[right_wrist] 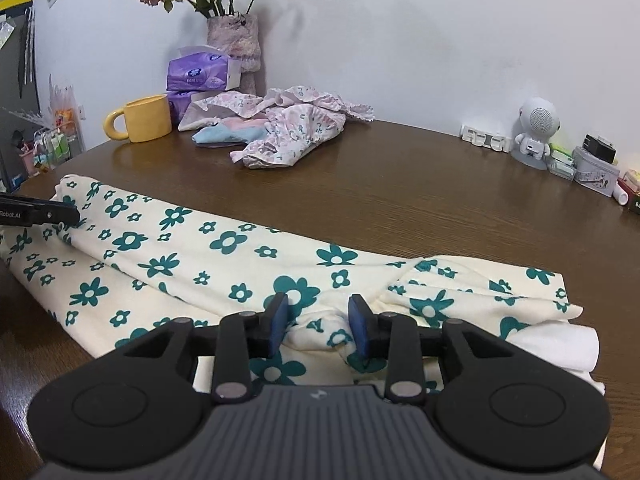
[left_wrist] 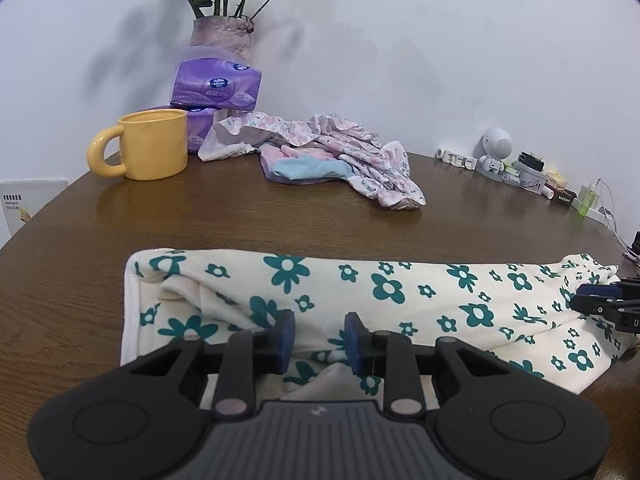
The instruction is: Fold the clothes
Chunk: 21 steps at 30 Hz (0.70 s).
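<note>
The cream cloth with teal flowers (right_wrist: 224,248) lies in a long folded band across the near edge of the brown surface (right_wrist: 400,200). Both the left gripper (left_wrist: 320,340) and right gripper (right_wrist: 318,326) hang spread over it, seemingly pinching nothing. It looks soft, light and floppy; best taken at the end corners.

Brown wooden table (right_wrist: 400,200) bears floral cloth (right_wrist: 224,256), mug (right_wrist: 146,119) (yellow), crumpled clothes (right_wrist: 288,128).

Cream cloth (right_wrist: 224,256) with teal flowers, yellow mug (left_wrist: 154,144), brown table (right_wrist: 400,200).
</note>
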Available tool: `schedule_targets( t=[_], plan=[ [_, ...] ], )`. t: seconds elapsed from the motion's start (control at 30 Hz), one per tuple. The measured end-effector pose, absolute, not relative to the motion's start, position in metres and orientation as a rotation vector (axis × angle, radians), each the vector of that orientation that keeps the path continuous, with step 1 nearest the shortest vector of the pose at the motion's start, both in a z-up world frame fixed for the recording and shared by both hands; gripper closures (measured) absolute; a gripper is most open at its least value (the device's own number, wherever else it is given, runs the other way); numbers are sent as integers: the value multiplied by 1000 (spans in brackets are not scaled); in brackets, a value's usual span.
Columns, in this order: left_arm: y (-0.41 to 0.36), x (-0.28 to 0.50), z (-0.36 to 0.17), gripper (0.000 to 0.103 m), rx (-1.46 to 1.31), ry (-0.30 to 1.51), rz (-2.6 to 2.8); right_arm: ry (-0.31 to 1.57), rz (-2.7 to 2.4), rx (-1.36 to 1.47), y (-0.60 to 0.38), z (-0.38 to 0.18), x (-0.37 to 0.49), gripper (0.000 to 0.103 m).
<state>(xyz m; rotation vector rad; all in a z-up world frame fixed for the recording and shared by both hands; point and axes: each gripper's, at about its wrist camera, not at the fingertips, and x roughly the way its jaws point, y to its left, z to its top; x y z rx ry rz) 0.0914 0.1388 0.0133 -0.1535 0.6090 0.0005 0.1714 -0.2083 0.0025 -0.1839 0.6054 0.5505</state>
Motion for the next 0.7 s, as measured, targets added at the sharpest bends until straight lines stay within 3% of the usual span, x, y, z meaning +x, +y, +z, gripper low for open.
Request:
schedule_targets(
  t=[0.53,0.7],
  plan=[
    [137,91,14,77,-134,611,3,646,500,-20,-251,7,172,69],
    [132,82,26,70,-141,588,-5,582,419,29,-286,26,170,57]
  ],
)
